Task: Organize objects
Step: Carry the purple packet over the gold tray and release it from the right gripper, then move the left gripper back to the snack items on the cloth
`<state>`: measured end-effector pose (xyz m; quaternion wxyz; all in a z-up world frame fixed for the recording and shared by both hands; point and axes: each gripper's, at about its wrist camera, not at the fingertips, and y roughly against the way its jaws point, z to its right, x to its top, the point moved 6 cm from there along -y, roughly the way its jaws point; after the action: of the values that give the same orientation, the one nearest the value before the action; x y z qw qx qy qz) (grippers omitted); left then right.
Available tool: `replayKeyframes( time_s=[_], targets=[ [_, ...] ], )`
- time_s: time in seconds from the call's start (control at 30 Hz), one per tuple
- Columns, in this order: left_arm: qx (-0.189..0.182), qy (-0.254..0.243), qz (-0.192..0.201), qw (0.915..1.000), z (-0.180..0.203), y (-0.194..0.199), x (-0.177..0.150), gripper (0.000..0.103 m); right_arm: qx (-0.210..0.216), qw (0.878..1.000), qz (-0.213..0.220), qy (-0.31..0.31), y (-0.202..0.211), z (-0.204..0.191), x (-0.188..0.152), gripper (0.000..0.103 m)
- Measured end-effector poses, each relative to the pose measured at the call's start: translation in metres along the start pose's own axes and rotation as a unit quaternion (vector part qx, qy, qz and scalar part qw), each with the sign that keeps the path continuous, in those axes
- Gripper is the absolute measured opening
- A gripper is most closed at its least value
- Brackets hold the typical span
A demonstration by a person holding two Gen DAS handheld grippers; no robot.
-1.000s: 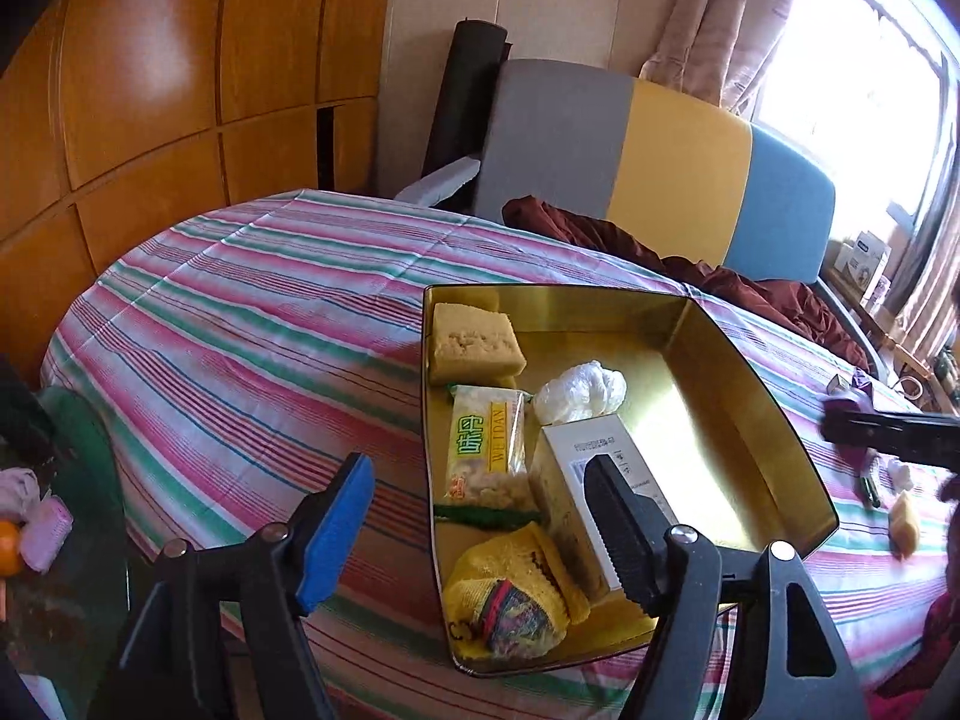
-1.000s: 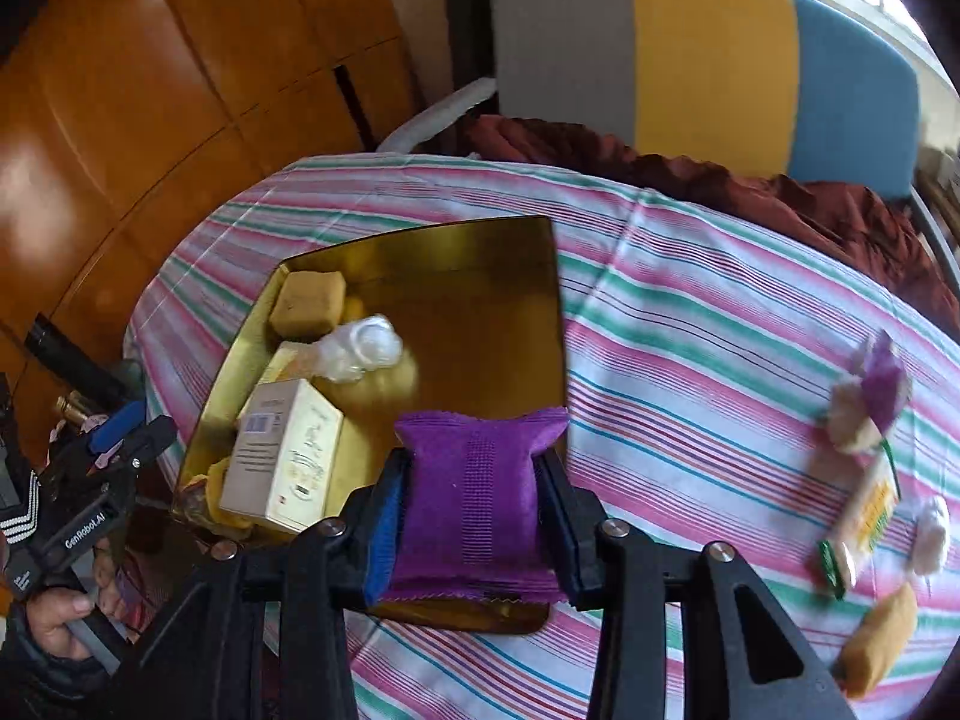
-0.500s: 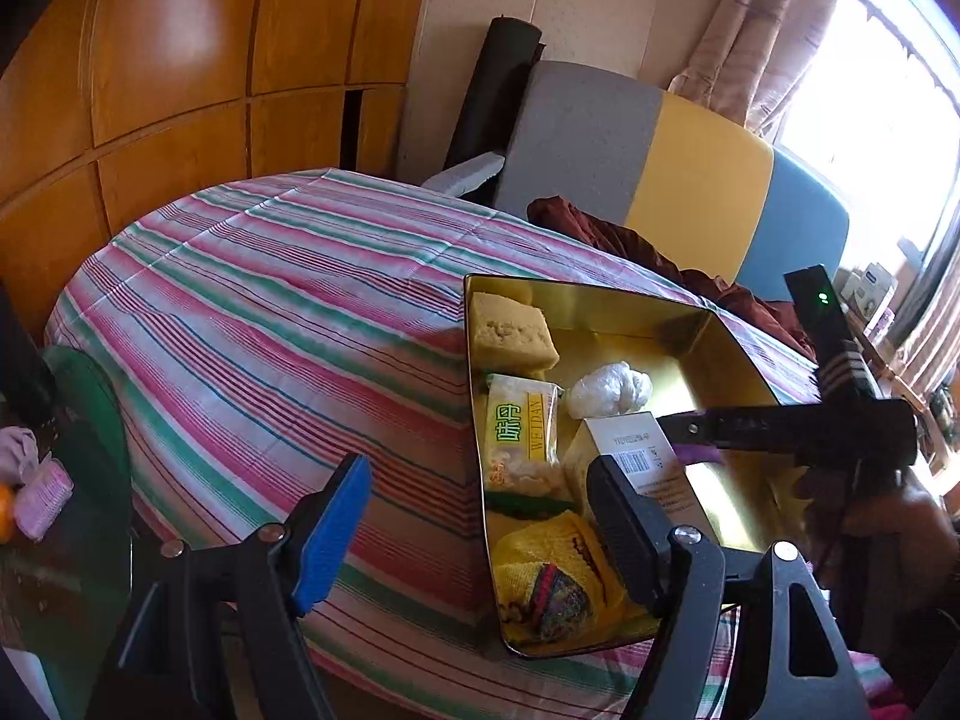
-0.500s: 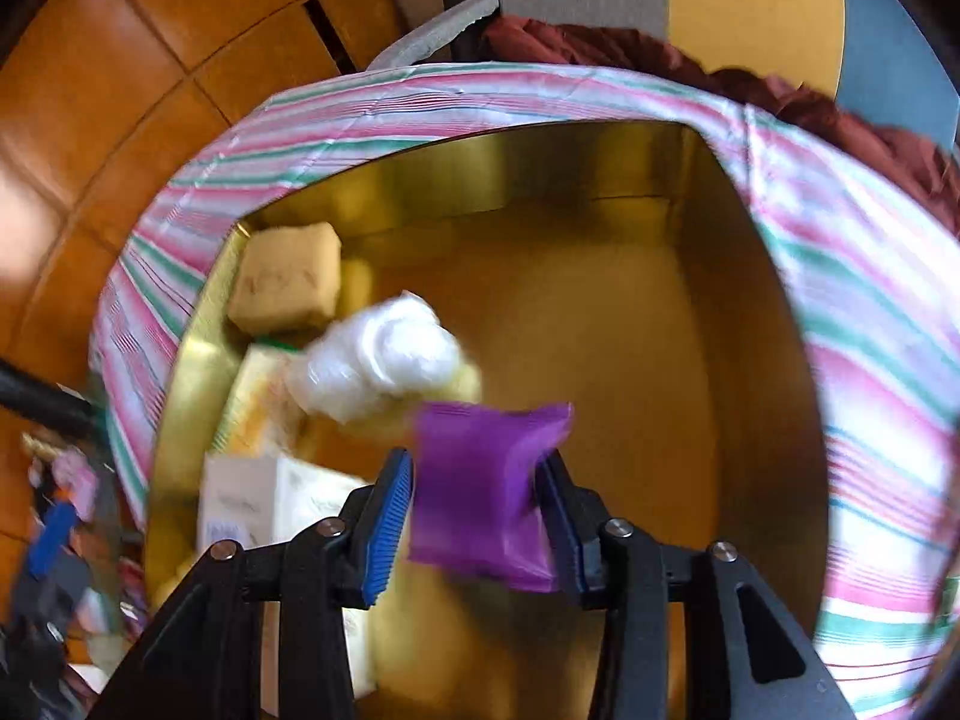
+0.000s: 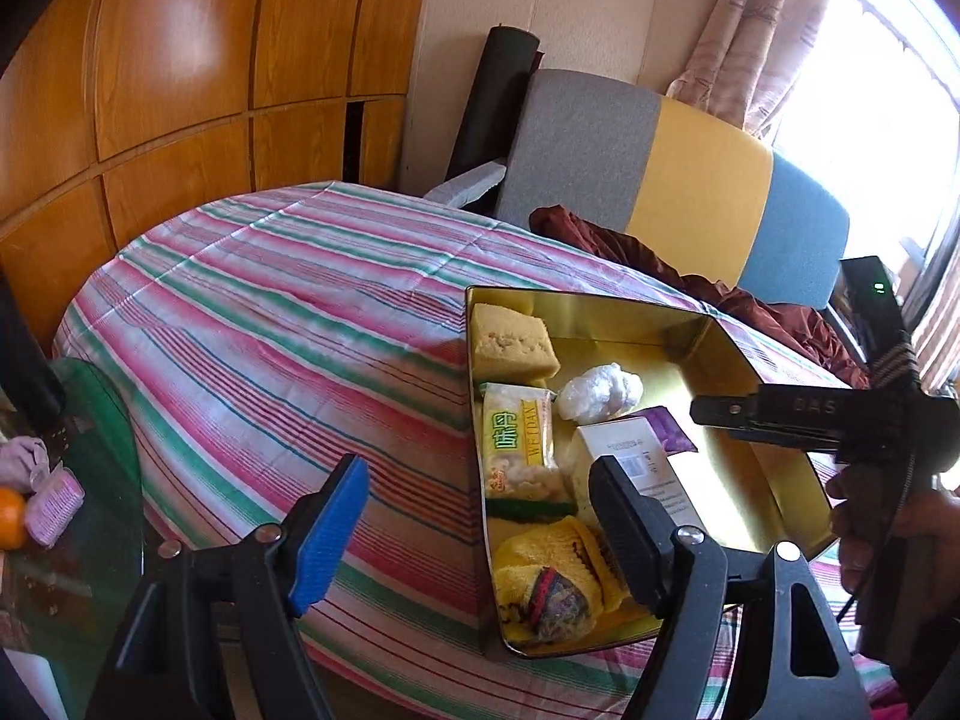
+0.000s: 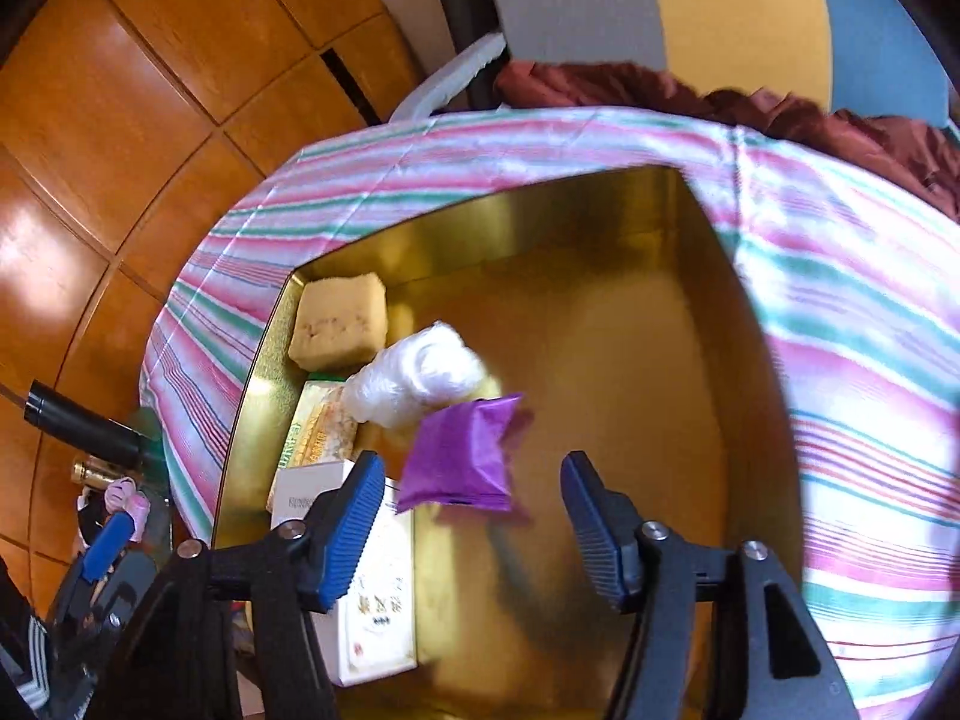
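A gold tin tray (image 5: 600,303) sits on the striped table and holds a yellow sponge cake (image 5: 510,342), a white wrapped ball (image 5: 600,390), a green-and-yellow snack packet (image 5: 519,450), a white box (image 5: 636,462) and a yellow mesh bag (image 5: 552,582). My right gripper (image 6: 474,516) hovers over the tray (image 6: 480,210) with its jaws opening. The purple packet (image 6: 462,456) lies loose ahead of the pads, beside the white ball (image 6: 420,375) and touching neither pad. My left gripper (image 5: 480,528) stands open and empty at the tray's near-left edge.
A striped cloth (image 5: 270,312) covers the round table. Behind it stands a grey, yellow and blue chair (image 5: 660,162) with maroon fabric (image 5: 630,252). A glass side table (image 5: 78,480) with an orange and a pink item lies at the left. Wood panelling lines the wall.
My right gripper moved from the tray's edge to above its inside, came lower and opened, and the purple packet dropped out of its pads. The left gripper hardly moved.
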<state>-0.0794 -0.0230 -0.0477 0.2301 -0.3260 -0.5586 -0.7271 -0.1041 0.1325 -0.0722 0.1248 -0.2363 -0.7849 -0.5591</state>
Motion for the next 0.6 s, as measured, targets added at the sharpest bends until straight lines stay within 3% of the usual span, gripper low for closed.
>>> replayKeyframes(
  time_s=[0.13, 0.33, 0.6],
  targets=[
    [-0.002, -0.016, 0.004, 0.9999, 0.010, 0.006, 0.002, 0.078, -0.022, 0.999, 0.027, 0.017, 0.023, 0.008, -0.002, 0.078],
    [-0.010, -0.045, 0.014, 0.9988, 0.034, 0.015, 0.008, 0.083, -0.053, 0.997, 0.058, 0.013, 0.058, 0.037, -0.011, 0.083],
    [-0.047, -0.092, 0.006, 0.9946, 0.081, 0.016, 0.006, 0.084, -0.097, 0.989, 0.108, -0.041, 0.120, 0.116, -0.019, 0.084]
  ],
)
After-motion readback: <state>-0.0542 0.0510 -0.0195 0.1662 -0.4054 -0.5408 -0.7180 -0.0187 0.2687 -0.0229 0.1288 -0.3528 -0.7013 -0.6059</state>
